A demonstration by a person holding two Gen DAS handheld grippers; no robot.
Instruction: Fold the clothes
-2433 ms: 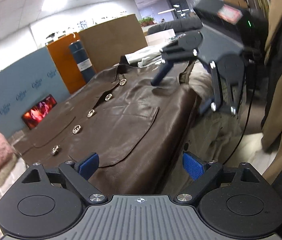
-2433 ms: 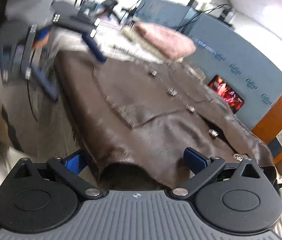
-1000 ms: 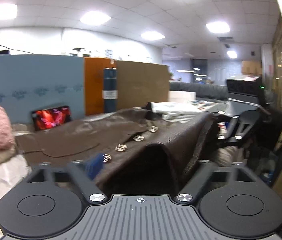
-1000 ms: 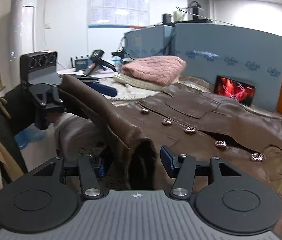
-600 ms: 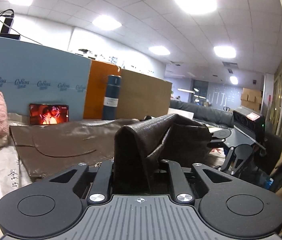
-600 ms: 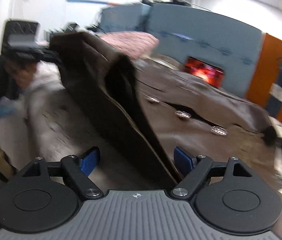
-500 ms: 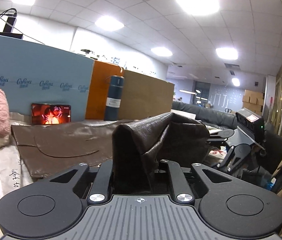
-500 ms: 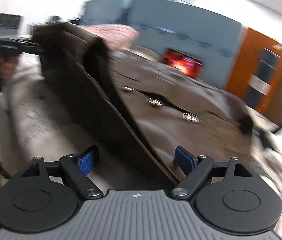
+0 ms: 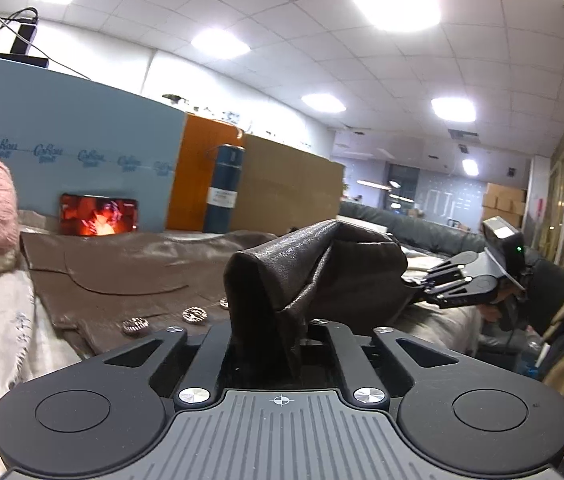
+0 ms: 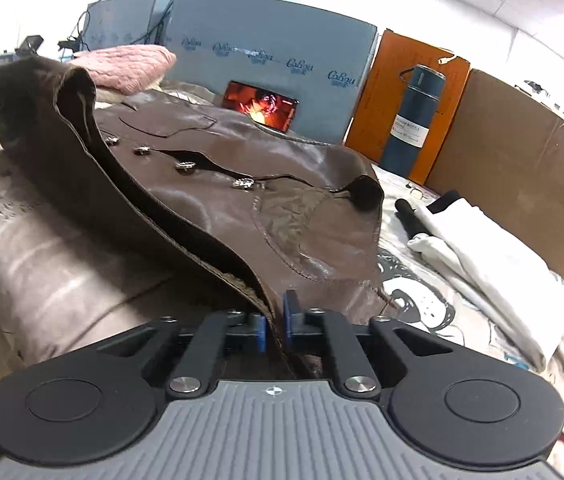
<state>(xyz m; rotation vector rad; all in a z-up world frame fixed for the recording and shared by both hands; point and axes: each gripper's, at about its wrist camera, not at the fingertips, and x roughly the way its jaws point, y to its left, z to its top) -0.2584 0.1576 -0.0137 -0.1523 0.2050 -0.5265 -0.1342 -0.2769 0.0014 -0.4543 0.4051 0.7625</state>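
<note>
Brown leather jacket (image 10: 218, 184) spread on the bed (image 10: 433, 296), near edge now lifted off it, having lain flat moments earlier. Clamped on that edge: left hand-held gripper (image 9: 278, 344) at one end, right hand-held gripper (image 10: 274, 326), open a half-second ago, at the other. Looks ready for folding over the buttons (image 10: 186, 166).

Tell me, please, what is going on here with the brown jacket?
A person is folding a brown jacket on a bed with two handheld grippers. The left gripper is shut on one end of the jacket's near edge, the right gripper on the other. That edge is lifted off the bed; the buttoned front lies flat beyond it. A pink sweater and white garment lie nearby.
</note>
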